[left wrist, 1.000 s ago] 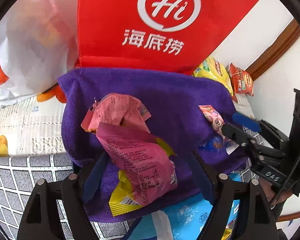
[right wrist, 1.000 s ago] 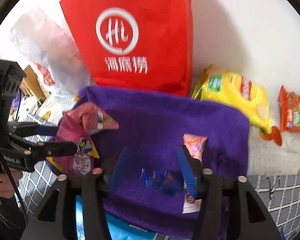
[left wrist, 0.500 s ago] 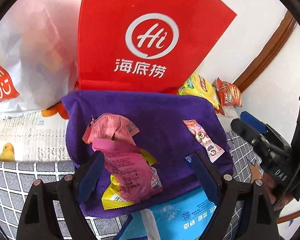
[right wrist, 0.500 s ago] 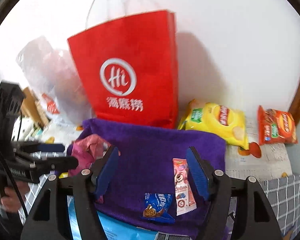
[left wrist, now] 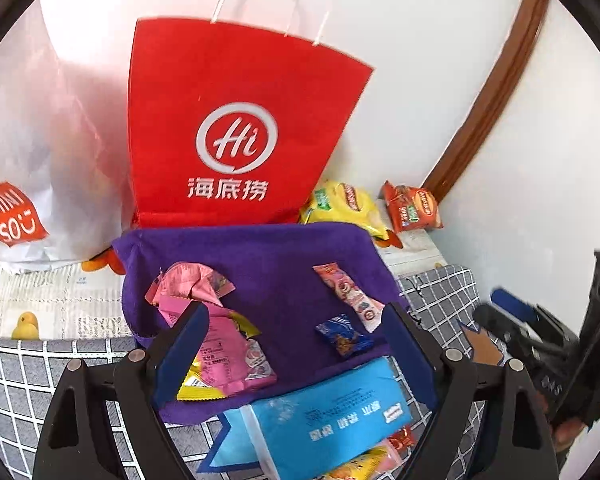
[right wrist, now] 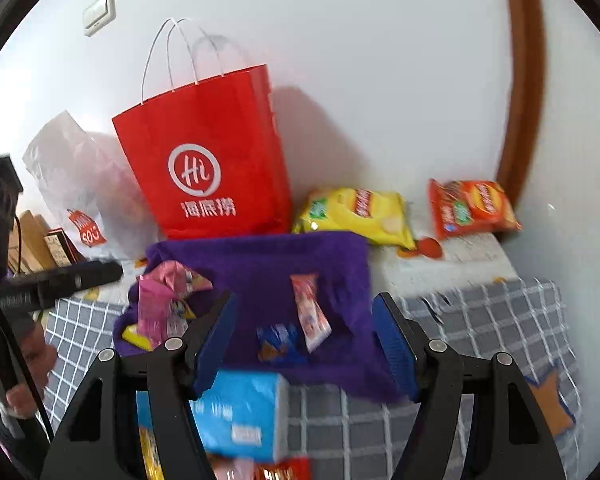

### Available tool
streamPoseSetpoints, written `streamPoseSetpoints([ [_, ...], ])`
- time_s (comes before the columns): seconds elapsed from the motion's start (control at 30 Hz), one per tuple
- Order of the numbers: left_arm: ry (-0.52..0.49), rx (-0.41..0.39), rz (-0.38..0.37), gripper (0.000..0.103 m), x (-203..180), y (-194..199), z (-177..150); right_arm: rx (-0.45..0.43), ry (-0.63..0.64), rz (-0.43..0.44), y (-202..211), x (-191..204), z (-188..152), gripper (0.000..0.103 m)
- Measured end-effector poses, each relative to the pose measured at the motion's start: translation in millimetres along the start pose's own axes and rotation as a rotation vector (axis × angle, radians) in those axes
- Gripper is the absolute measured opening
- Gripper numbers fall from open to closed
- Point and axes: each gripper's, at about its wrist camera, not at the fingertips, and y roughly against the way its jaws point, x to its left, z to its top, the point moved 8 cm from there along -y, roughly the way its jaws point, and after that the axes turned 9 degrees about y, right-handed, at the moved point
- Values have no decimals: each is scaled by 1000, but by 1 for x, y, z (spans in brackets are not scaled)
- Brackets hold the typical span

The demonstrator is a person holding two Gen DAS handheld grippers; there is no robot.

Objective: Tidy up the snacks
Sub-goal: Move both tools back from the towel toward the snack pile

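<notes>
Both sets of jaws stand wide and hold nothing: my left gripper (left wrist: pixel 294 354) and my right gripper (right wrist: pixel 304 340) hang above the near edge of the purple fleece cloth (left wrist: pixel 268 264), clear of every packet. On that cloth lie four snacks. Two crumpled pink foil packets (left wrist: pixel 220 340) sit overlapped at its left side; a slim pink-and-white wrapped bar (left wrist: pixel 346 294) and a small blue biscuit packet (left wrist: pixel 342 336) lie close together at its right. A light-blue tissue pack (left wrist: pixel 324 416) rests against the cloth's near edge. Behind it stands a red paper carrier bag with white handles (right wrist: pixel 208 160), upright at the wall, with a yellow crisp bag (right wrist: pixel 356 216) and an orange crisp bag (right wrist: pixel 470 208) lying to its right.

Assessment: sorting appears partway done, both grippers between picks. The next pick calls for choosing one packet, lowering over it and closing squarely; the overlapped pink packets risk lifting together.
</notes>
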Motion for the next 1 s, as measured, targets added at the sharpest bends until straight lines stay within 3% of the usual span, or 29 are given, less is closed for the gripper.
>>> streamPoseSetpoints([
  [0.13, -32, -18, -12, 87, -16, 15, -2, 14, -5, -9, 31, -3, -22, 70],
  [0.37, -76, 23, 61, 88, -25, 37, -28, 39, -9, 21, 54, 6, -64, 69],
  [0.6, -45, 21, 123, 88, 4, 63, -57, 119, -13, 127, 40, 38, -107, 53],
  [0.83, 25, 50, 152, 88, 37, 70, -89, 157, 23, 219, 27, 81, -131, 53],
  [1.0, 41, 64, 172, 88, 57, 75, -112, 168, 80, 187, 16, 94, -147, 53],
])
